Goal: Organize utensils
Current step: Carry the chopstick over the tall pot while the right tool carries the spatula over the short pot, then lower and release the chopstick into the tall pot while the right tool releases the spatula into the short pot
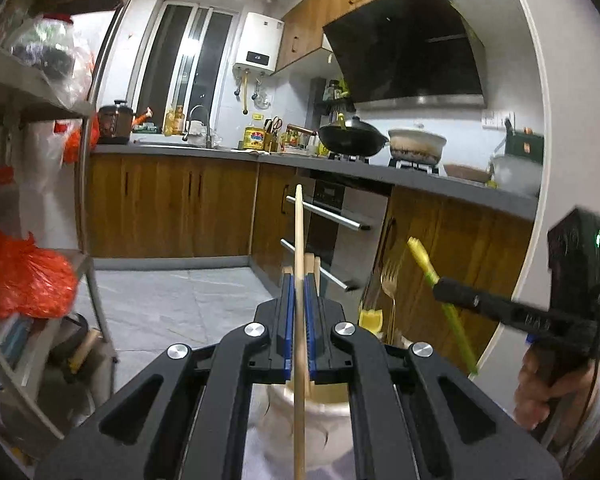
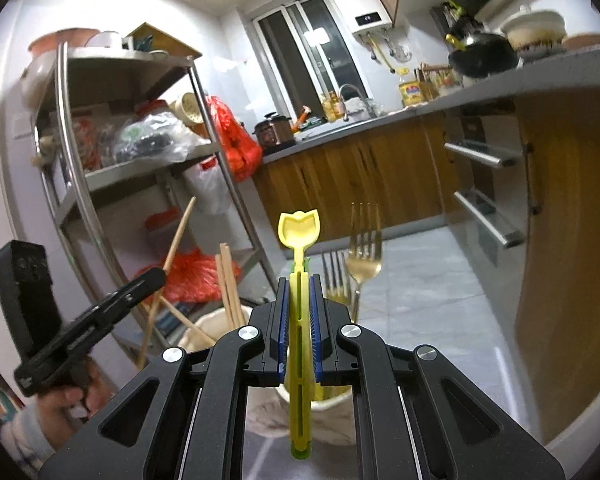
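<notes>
The left gripper [image 1: 299, 292] is clamped on a light, stiff chopstick [image 1: 299, 240] at mid-length. The right gripper [image 2: 299, 300] pinches a slick plastic spoon [image 2: 299, 232] by its handle; both likely slip easily.

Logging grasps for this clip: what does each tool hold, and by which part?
The left tool is shut on a wooden chopstick, around mid-shaft. The right tool is shut on a yellow-green utensil, on its handle below the scoop-shaped head.
</notes>
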### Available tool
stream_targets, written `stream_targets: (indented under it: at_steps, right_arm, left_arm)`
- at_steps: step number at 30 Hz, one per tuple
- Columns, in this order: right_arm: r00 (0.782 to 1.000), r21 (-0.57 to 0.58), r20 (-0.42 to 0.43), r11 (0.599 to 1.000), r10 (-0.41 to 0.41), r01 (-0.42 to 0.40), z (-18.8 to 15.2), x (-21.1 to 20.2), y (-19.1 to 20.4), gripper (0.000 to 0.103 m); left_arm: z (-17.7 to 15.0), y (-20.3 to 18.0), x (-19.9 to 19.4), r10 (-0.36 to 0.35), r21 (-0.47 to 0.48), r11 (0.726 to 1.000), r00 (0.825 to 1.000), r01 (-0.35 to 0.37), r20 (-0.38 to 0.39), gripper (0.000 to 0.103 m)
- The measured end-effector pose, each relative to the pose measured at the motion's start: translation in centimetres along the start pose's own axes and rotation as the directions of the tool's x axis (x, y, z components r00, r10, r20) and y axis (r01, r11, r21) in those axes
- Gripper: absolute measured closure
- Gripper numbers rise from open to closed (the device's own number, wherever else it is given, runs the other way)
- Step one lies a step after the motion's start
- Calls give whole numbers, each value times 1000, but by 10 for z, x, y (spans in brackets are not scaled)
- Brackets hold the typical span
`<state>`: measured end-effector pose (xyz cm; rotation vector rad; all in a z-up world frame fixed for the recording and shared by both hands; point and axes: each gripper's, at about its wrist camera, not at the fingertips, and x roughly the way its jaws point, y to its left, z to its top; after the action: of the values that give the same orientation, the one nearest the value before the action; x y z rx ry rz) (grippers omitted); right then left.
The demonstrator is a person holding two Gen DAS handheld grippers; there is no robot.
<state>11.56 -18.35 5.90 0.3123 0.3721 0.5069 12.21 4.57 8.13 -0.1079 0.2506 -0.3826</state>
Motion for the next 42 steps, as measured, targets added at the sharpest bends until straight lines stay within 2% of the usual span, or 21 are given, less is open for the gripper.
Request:
stream_targets:
  at_steps: [6, 15, 22, 30, 33, 37, 42]
  right_arm:
    - [1000, 22, 23, 1000, 21, -21, 2, 18, -3, 93]
    - [998, 16, 68, 1000, -1, 0, 2, 37, -4, 93]
    - [998, -42, 60, 998, -33, 36, -7, 48, -2, 92]
    - [997, -105, 41, 992, -72, 76, -16, 56, 2, 92]
    - [995, -143, 32, 985, -90, 93, -20, 59, 7, 92]
    - [993, -180, -14, 978, -113, 109, -27, 58, 12, 92]
    - [990, -167, -93, 982, -108, 91, -31, 57, 8, 92]
  left_arm:
    - [8, -2, 23, -41, -71, 996, 998, 44, 49, 98]
    - [8, -15, 45, -4, -74, 997, 996, 11, 93, 98]
    - [4, -25, 50, 18, -11, 1000, 995, -17, 97, 98]
    - [-6, -36, 27, 26, 110, 993, 995, -36, 96, 98]
    - [-9, -36, 21, 28, 121, 992, 996, -38, 80, 98]
    - [-12, -36, 18, 38, 130, 990, 998, -44, 48, 98]
    - [-12, -40, 15, 42, 163, 986, 999, -47, 32, 98]
